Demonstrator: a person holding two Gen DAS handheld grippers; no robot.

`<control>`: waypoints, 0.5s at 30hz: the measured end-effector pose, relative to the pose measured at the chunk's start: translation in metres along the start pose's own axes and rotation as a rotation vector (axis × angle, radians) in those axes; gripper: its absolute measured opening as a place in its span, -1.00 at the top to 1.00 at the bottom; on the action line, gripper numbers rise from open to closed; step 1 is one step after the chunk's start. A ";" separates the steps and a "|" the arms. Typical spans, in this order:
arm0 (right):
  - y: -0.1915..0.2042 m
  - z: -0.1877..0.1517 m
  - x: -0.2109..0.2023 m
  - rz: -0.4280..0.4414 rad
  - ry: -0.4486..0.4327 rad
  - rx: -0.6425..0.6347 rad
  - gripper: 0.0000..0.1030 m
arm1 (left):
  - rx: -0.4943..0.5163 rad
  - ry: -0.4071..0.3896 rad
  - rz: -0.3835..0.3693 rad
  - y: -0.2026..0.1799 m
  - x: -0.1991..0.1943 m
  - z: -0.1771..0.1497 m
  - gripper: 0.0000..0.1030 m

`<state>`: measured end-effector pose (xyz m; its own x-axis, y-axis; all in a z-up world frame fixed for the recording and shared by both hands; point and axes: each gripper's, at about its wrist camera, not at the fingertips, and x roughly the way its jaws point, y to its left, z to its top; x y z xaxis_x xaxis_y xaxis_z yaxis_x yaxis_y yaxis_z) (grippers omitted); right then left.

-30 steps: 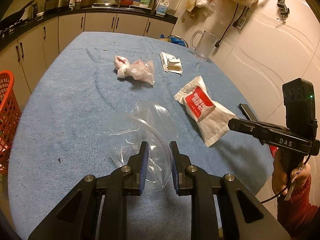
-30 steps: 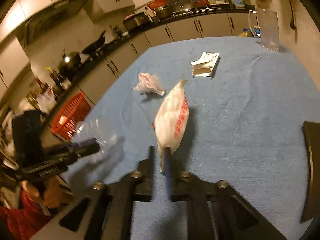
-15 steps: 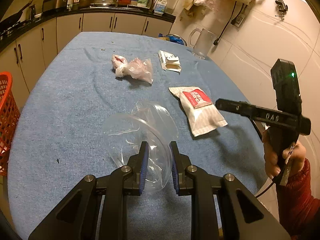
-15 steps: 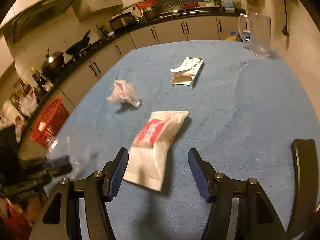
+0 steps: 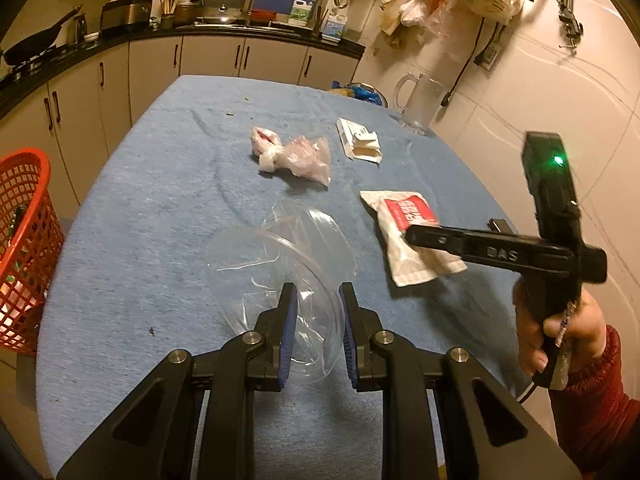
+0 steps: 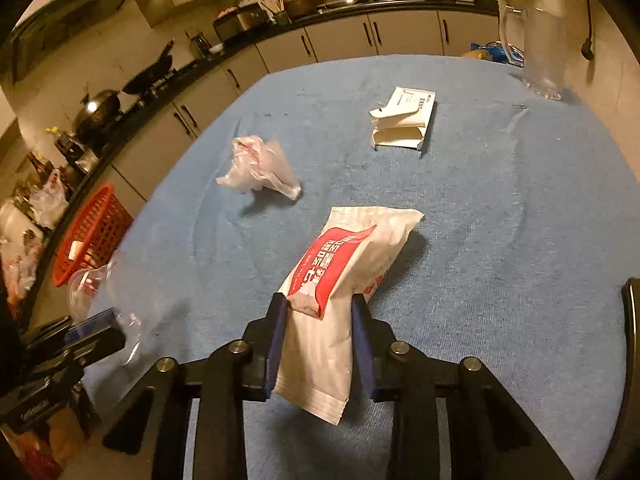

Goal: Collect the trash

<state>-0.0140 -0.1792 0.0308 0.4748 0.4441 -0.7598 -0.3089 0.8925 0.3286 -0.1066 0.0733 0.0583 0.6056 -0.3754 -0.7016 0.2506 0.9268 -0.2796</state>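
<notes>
My left gripper (image 5: pixel 318 320) is shut on the rim of a clear plastic container (image 5: pixel 280 256), held just above the blue-covered table (image 5: pixel 160 208). A white packet with a red label (image 6: pixel 352 256) lies between the fingers of my right gripper (image 6: pixel 319 306). Its jaws are closing and both pads touch the packet's sides. In the left wrist view the right gripper (image 5: pixel 416 236) reaches over the packet (image 5: pixel 400 216), held by a hand in a red sleeve (image 5: pixel 560 332). A crumpled plastic bag (image 6: pixel 260 168) and a flattened white carton (image 6: pixel 404 120) lie farther back.
An orange mesh basket (image 5: pixel 20 232) stands on the floor off the table's left edge. A clear jug (image 6: pixel 540 52) stands at the far right corner by the wall. Kitchen cabinets and a counter run behind and to the left. A dark object (image 6: pixel 632 360) sits at the right edge.
The right gripper let the packet drop flat on the table, opened wide, then came down and closed around it. The left gripper kept still with the clear container.
</notes>
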 end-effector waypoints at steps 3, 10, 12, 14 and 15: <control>0.007 -0.001 -0.014 0.014 -0.038 -0.017 0.37 | -0.004 -0.016 0.004 0.003 -0.006 0.001 0.61; 0.039 0.007 -0.040 0.105 -0.095 -0.073 0.37 | -0.029 -0.083 0.033 0.018 -0.036 0.010 0.61; 0.051 0.010 -0.043 0.132 -0.099 -0.091 0.37 | -0.039 -0.102 0.045 0.025 -0.045 0.012 0.61; 0.063 0.013 -0.043 0.154 -0.097 -0.108 0.37 | -0.048 -0.122 0.056 0.033 -0.054 0.015 0.61; 0.069 0.014 -0.042 0.164 -0.094 -0.115 0.37 | -0.052 -0.133 0.062 0.037 -0.060 0.016 0.61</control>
<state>-0.0437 -0.1350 0.0938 0.4840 0.5926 -0.6439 -0.4777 0.7954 0.3731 -0.1218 0.1297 0.1001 0.7143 -0.3115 -0.6266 0.1723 0.9462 -0.2740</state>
